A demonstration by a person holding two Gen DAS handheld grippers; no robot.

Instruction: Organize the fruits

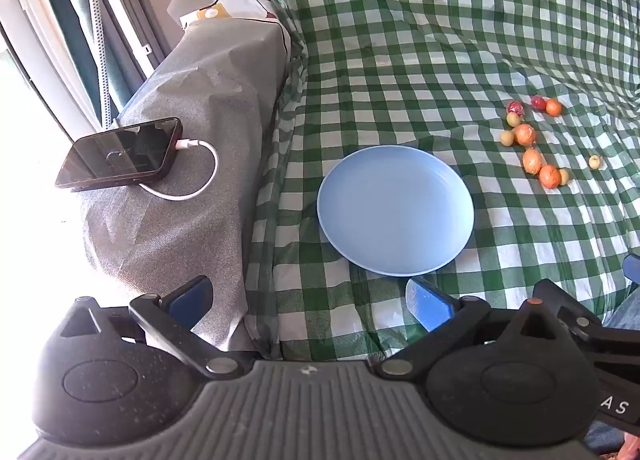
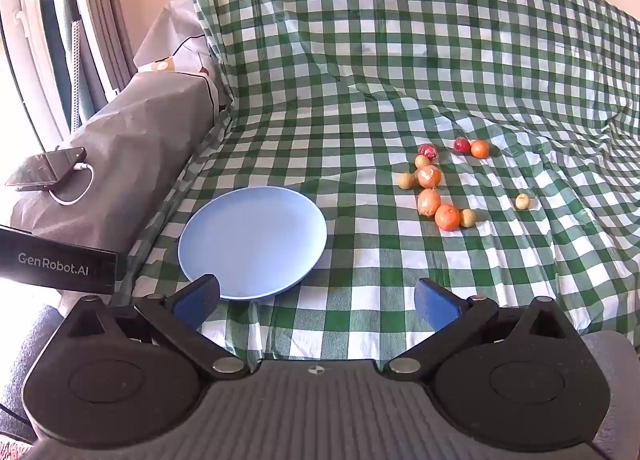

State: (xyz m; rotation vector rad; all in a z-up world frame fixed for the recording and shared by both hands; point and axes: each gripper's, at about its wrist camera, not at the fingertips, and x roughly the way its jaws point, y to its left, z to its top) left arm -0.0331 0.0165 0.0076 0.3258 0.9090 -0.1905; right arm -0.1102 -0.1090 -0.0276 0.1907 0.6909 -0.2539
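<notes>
Charging at the far left, a dark phone (image 1: 120, 154) lies on a grey-covered block (image 1: 188, 188) with a white cable (image 1: 200, 176) looped from its end; the block stands against the left edge of the green checked cloth (image 1: 400, 40). Just right of the block, near the cloth's front edge, sits a blue plate (image 1: 396, 210), bare on top. The left gripper (image 1: 310, 302) hangs at the front edge with its blue-padded fingers (image 1: 430, 304) spread wide and nothing between them, one tip over the grey block and the other just short of the plate's near rim. In the right wrist view the right gripper (image 2: 318, 300) is likewise spread wide and holding nothing, its left pad (image 2: 196, 300) overlapping the plate's (image 2: 252, 240) front rim. Farther right, toward the middle of the cloth and well apart from the plate, the fruits (image 2: 430, 202) lie scattered: orange ones, small yellow-green ones and two red ones at the back. One small yellow fruit (image 2: 522, 201) lies alone, nearest the right edge.
</notes>
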